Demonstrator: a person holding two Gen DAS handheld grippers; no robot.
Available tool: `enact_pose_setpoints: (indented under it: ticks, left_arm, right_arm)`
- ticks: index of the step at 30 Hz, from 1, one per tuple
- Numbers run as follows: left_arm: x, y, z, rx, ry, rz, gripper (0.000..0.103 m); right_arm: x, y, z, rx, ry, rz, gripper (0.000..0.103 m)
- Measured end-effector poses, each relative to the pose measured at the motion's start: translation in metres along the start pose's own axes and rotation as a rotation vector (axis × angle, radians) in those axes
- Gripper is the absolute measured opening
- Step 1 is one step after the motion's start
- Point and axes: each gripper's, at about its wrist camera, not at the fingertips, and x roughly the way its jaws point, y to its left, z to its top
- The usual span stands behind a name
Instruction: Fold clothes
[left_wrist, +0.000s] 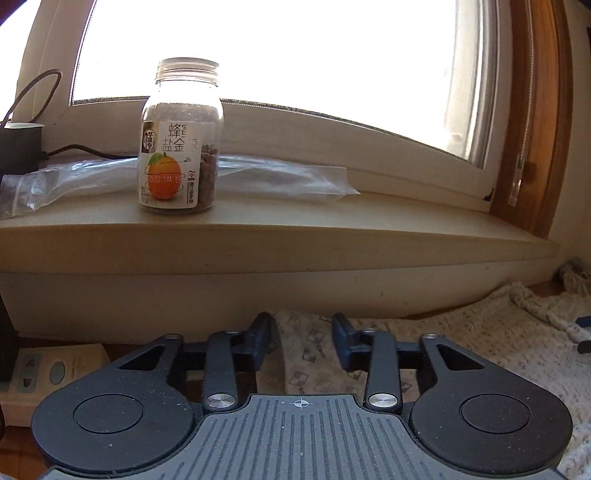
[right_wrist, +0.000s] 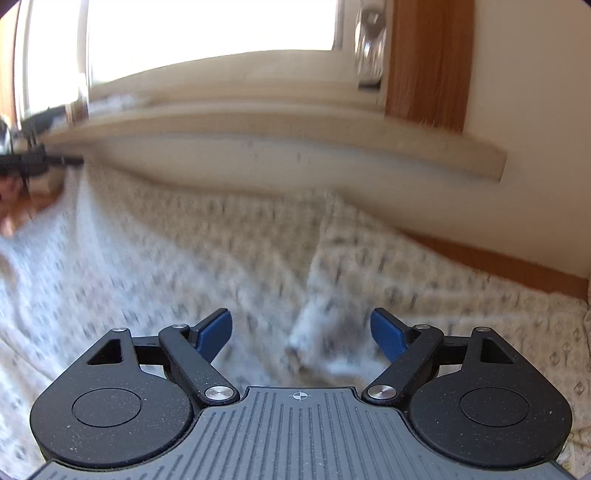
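A pale patterned garment (left_wrist: 476, 336) lies spread on the surface below the window sill. My left gripper (left_wrist: 301, 339) is open above its left part, with cloth showing in the gap between the dark fingers. In the blurred right wrist view the same garment (right_wrist: 192, 251) fills the lower frame. My right gripper (right_wrist: 301, 334) stands wide open over it, its blue pads (right_wrist: 216, 330) apart and a raised fold of cloth between them.
A glass jar (left_wrist: 181, 147) with an orange label stands on the window sill (left_wrist: 332, 229), on a clear plastic bag (left_wrist: 288, 173). A black box and cable (left_wrist: 22, 144) sit at far left. A white power strip (left_wrist: 51, 365) lies lower left. Wooden trim (right_wrist: 428, 59) frames the window.
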Motion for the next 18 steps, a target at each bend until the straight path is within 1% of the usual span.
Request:
enact_pose_setpoints:
  ticks: [2,4,7,9,11,13,14,15,16,17,18]
  left_arm:
    - [0.003,0.002,-0.002,-0.005,0.014,-0.016,0.043]
    - [0.006,0.001,-0.004,0.002,0.028,-0.015,0.043]
    - [0.006,-0.001,-0.007,0.021,0.03,-0.019,0.043]
    - [0.004,-0.001,-0.007,0.028,0.026,-0.023,0.043]
    - [0.004,-0.001,-0.008,0.037,0.029,-0.025,0.039]
    - [0.005,-0.002,-0.009,0.048,0.033,-0.019,0.038]
    - [0.005,-0.002,-0.009,0.051,0.033,-0.019,0.038]
    - [0.005,-0.002,-0.009,0.054,0.032,-0.018,0.038]
    - [0.005,-0.002,-0.009,0.057,0.032,-0.018,0.038]
    - [0.004,-0.001,-0.009,0.06,0.031,-0.017,0.038]
    - [0.004,-0.001,-0.009,0.063,0.03,-0.012,0.038]
  right_arm:
    - [-0.002,-0.002,0.007,0.0,-0.021,-0.007,0.077]
    - [0.008,-0.008,0.023,0.005,-0.024,-0.026,0.067]
    - [0.039,-0.021,0.041,0.025,0.034,-0.051,0.066]
    - [0.06,-0.027,0.048,0.031,0.056,-0.073,0.066]
    - [0.077,-0.029,0.053,0.02,0.063,-0.083,0.066]
    - [0.093,-0.032,0.056,0.016,0.093,-0.106,0.066]
    - [0.1,-0.032,0.056,0.012,0.109,-0.115,0.063]
    - [0.104,-0.033,0.057,0.007,0.121,-0.115,0.045]
    - [0.104,-0.034,0.058,0.006,0.122,-0.112,0.02]
    - [0.104,-0.034,0.059,0.004,0.116,-0.124,0.009]
    - [0.099,-0.033,0.06,-0.006,0.079,-0.184,0.008]
